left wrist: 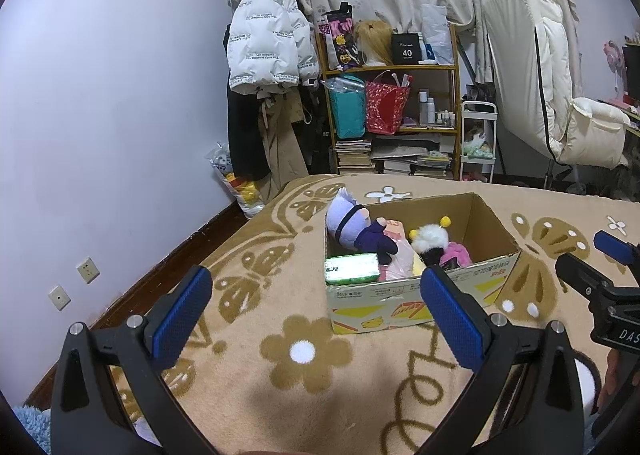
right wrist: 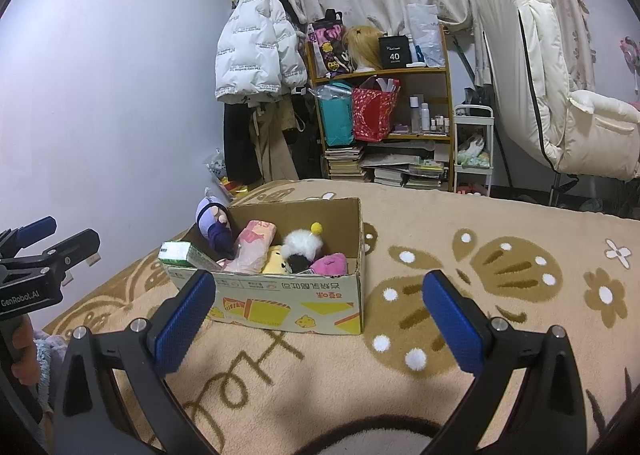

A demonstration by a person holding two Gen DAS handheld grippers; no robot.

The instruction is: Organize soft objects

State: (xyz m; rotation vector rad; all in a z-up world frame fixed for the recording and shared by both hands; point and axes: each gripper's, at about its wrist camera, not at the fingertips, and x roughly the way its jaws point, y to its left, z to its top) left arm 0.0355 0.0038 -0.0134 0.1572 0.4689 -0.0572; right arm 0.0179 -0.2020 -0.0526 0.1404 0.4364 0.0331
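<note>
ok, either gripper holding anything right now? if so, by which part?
Nothing is held. The left gripper and right gripper both have jaws wide open with nothing between them, short of the cardboard box. The plush toys sit inside it.

Beige blanket point(left wrist: 280, 335) with brown butterflies, lavender plush point(left wrist: 346, 221), blue pads point(right wrist: 186, 321)

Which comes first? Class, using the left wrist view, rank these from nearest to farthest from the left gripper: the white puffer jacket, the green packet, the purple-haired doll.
From the left gripper:
1. Green packet, at the near left corner of the cardboard box.
2. Purple-haired doll, leaning at the box's far left end.
3. White puffer jacket, hanging by the far wall, beyond the bed.
</note>
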